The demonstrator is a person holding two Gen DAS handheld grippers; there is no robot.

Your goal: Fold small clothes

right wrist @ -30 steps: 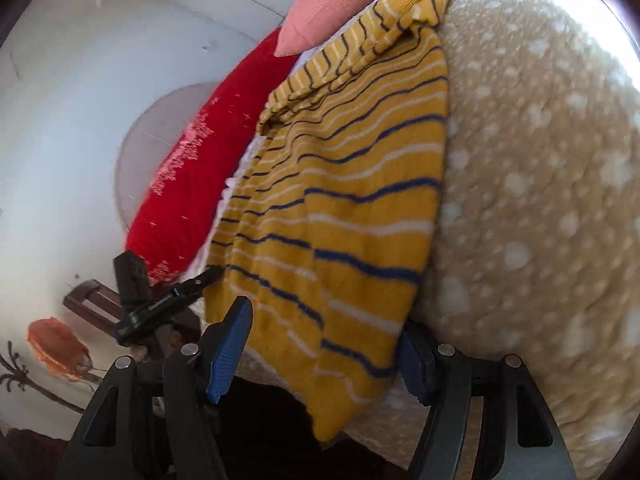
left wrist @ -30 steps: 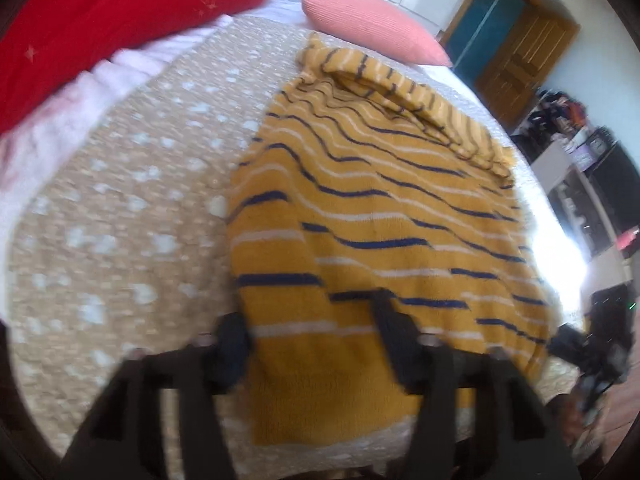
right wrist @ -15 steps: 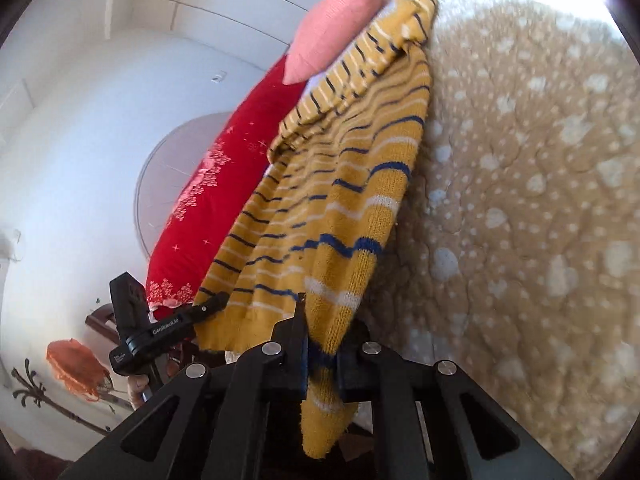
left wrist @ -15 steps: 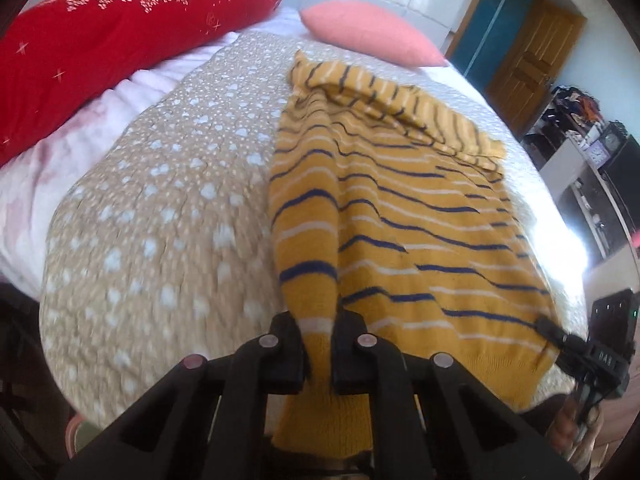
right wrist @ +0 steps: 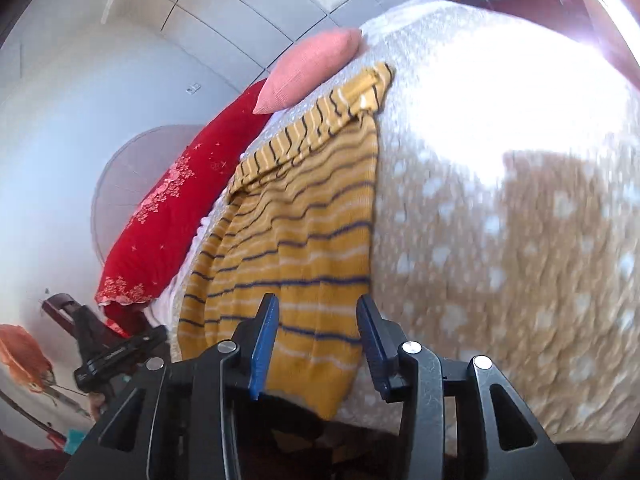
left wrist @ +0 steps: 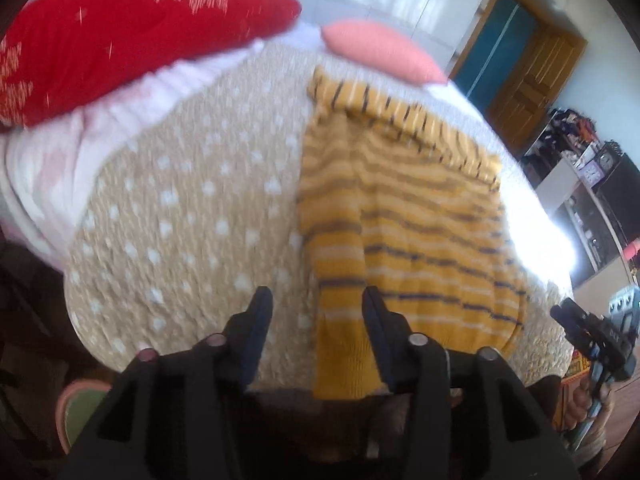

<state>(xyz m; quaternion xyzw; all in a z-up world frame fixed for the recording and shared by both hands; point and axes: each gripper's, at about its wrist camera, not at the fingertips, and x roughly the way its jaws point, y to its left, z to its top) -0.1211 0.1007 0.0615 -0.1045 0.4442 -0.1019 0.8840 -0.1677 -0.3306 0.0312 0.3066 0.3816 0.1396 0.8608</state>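
Note:
A mustard-yellow knitted sweater with navy and white stripes (left wrist: 404,224) lies flat on the bed, its hem hanging over the near edge; it also shows in the right wrist view (right wrist: 296,248). My left gripper (left wrist: 316,312) is open, its jaws astride the sweater's near left hem corner without gripping it. My right gripper (right wrist: 316,320) is open, its jaws astride the near right hem corner. Each view shows the other gripper, at the far right of the left wrist view (left wrist: 592,336) and at the lower left of the right wrist view (right wrist: 116,352).
The bed has a tan cover with white spots (left wrist: 192,216). A red pillow (left wrist: 120,36) and a pink cushion (left wrist: 380,48) lie at its far end. A wooden door (left wrist: 528,80) and cluttered shelves (left wrist: 592,168) stand to the right.
Both grippers were shut on the hem corners half a second ago; both have opened and let go. The sweater has settled flat, hem hanging over the bed edge.

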